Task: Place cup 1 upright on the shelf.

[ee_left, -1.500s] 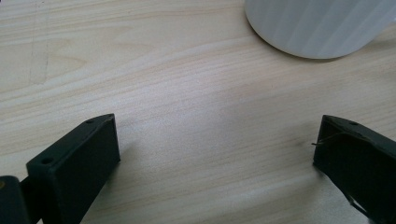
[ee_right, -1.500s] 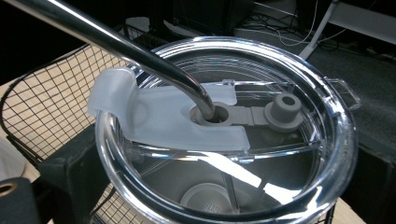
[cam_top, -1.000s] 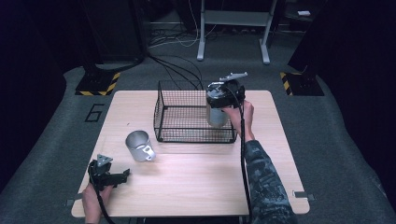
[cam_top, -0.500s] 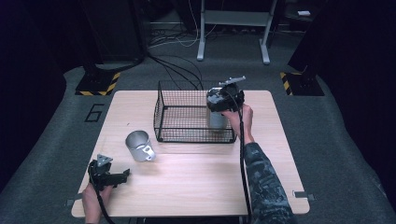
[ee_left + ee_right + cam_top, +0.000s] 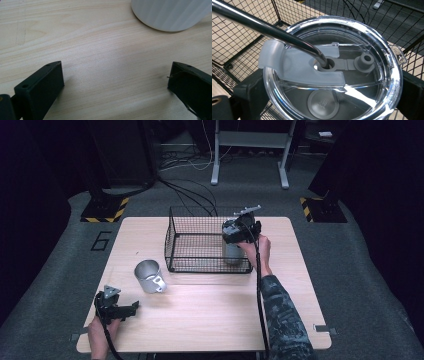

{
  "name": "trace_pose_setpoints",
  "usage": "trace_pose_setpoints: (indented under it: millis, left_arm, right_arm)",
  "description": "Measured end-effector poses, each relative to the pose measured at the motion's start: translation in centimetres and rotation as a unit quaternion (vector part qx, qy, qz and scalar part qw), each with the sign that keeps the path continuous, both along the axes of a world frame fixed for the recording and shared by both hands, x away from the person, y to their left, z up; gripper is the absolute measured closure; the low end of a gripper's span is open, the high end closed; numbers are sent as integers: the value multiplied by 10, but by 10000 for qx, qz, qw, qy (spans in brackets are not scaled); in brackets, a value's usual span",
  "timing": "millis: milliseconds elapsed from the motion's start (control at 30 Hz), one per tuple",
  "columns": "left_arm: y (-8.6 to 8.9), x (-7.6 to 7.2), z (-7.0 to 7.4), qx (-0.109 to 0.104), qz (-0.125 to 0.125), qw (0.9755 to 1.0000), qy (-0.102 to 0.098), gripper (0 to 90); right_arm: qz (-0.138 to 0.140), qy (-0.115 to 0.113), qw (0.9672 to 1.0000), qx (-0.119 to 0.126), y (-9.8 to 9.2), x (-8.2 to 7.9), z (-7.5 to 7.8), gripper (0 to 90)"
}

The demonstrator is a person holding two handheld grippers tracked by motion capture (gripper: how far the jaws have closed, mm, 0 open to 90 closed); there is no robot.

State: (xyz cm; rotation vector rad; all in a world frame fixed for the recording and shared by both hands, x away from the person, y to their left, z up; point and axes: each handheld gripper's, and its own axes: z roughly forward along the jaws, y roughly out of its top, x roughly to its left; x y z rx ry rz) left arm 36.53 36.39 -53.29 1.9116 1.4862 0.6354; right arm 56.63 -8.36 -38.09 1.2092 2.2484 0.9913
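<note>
The wooden table (image 5: 210,320) carries a black wire basket (image 5: 200,227), and the right gripper (image 5: 239,231) reaches into its right end. Its jaws pinch a steel tumbler (image 5: 332,67) with a clear lid (image 5: 352,75) and metal straw (image 5: 267,28). The left gripper (image 5: 115,82) rests spread on the table, with a metal cup (image 5: 149,276) lying just ahead of it.

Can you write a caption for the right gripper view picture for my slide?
The right gripper clamps a lidded steel tumbler with a metal straw inside the black wire basket.
</note>
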Motion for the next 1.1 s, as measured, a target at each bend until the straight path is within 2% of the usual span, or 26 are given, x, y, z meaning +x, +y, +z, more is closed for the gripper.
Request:
trace_pose_setpoints:
  millis: [67,233,267,600,700,867,1067,1100]
  left_arm:
    - [0,0,0,0,-1,10000,-2,1]
    - [0,0,0,0,0,10000,-2,2]
    - [0,0,0,1,0,10000,0,2]
    - [0,0,0,9,-4,10000,-25,2]
    - [0,0,0,4,-2,10000,-25,2]
    - [0,0,0,10,-1,10000,-25,2]
    - [0,0,0,12,-6,10000,-19,2]
    - [0,0,0,9,-1,10000,-21,2]
  right_arm:
    - [26,-11,10000,-21,-1,0,-1,32]
    - [-32,144,9999,-58,-1,1,-6,32]
    - [-66,126,9999,17,-2,0,-6,32]
    - [-39,251,9997,70,-9,0,-7,28]
    - [-26,303,9995,-40,-6,0,-4,20]
    - [-34,149,9998,-95,-7,-4,6,0]
    - [17,-87,9999,95,-12,-14,23,0]
    - [55,-146,9999,63,-12,-16,28,0]
